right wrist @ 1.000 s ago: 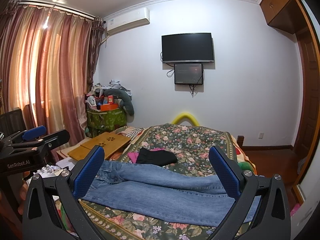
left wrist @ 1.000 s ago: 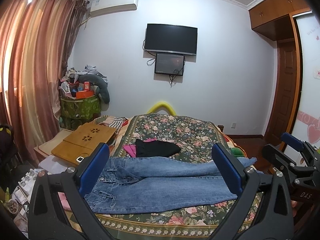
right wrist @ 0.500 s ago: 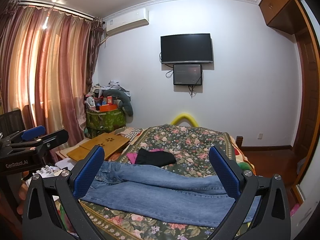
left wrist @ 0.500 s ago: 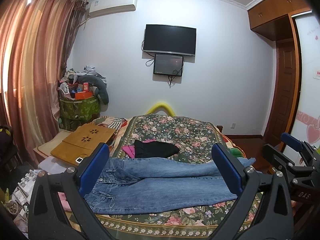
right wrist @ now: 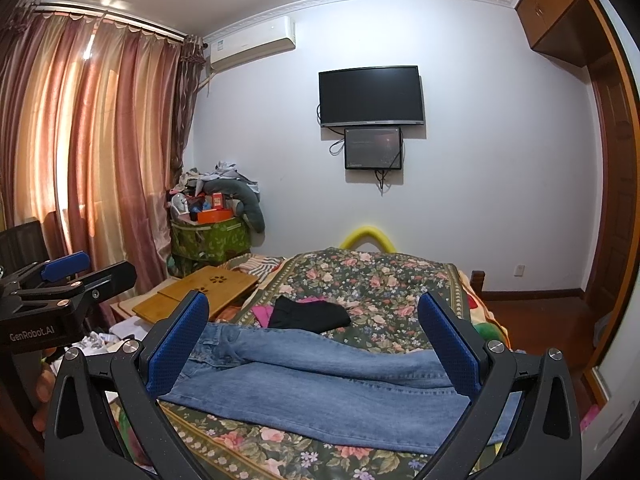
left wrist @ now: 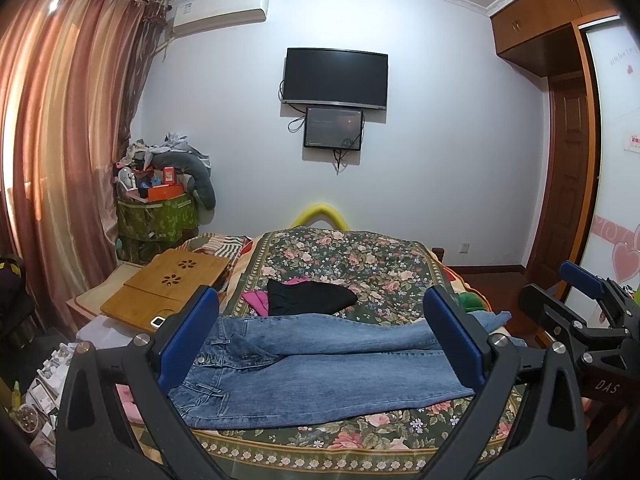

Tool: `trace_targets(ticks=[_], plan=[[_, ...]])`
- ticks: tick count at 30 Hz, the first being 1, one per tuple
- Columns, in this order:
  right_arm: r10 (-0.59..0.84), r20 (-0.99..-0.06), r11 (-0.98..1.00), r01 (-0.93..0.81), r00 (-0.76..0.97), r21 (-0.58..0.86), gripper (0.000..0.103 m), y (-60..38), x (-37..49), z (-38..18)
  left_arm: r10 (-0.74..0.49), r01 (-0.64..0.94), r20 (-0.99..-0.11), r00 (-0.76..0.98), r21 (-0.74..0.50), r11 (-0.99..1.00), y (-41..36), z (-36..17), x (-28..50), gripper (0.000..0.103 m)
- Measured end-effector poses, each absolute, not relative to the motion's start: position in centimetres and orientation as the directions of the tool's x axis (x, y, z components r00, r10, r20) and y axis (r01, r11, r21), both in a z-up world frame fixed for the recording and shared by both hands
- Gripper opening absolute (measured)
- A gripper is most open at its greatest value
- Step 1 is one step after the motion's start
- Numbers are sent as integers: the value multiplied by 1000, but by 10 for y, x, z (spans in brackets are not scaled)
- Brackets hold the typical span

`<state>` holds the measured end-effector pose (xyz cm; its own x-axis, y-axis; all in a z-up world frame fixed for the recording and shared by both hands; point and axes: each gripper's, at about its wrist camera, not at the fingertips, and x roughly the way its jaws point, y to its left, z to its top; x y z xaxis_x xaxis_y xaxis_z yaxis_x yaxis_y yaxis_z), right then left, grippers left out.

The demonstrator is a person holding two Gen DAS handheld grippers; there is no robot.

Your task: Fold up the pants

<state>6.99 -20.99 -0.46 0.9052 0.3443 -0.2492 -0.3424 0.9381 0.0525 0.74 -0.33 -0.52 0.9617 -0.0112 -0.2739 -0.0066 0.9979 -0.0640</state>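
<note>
Pants (left wrist: 320, 364): flat across my bed's (left wrist: 360, 264) near edge, waist left, legs right.
Left hand-held gripper (left wrist: 320, 340): I hold it spread wide, gripping nothing.
Right hand-held gripper (right wrist: 316, 344): likewise spread, above the pants.

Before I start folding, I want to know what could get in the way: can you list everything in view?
jeans: one, blue, laid flat across the near end of the bed, waist to the left
black garment: one, on the bed just behind the jeans
pink cloth: one, partly under the black garment
floral bedspread: one, dark green with pink flowers, covers the bed
bamboo lap desk: one, light brown, left of the bed
green storage bin: one, piled with clutter, far left corner
TV: one, black, on the wall
small screen: one, dark, under the TV
curtains: reddish, left
left gripper: jaws open, blue pads
right gripper: jaws open, blue pads
</note>
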Motion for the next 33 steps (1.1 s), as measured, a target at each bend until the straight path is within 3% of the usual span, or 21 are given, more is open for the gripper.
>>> trace_targets(ticks=[10, 21, 25, 33], plan=[[315, -296, 948, -315, 902, 49, 103, -208, 93, -14, 0, -16, -304, 953, -50, 999, 0, -15, 29, 103], [266, -375, 953, -300, 888, -35, 103, -188, 150, -42, 34, -53, -377, 925, -41, 998, 34, -37, 112, 103], [270, -409, 942, -328, 872, -76, 103, -175, 179, -60, 35, -57, -424, 905, -38, 998, 50, -53, 156, 103], [359, -553, 906, -423, 752, 14, 103, -159, 248, -113, 112, -126, -548, 829, 13, 992, 90, -106, 249, 103]])
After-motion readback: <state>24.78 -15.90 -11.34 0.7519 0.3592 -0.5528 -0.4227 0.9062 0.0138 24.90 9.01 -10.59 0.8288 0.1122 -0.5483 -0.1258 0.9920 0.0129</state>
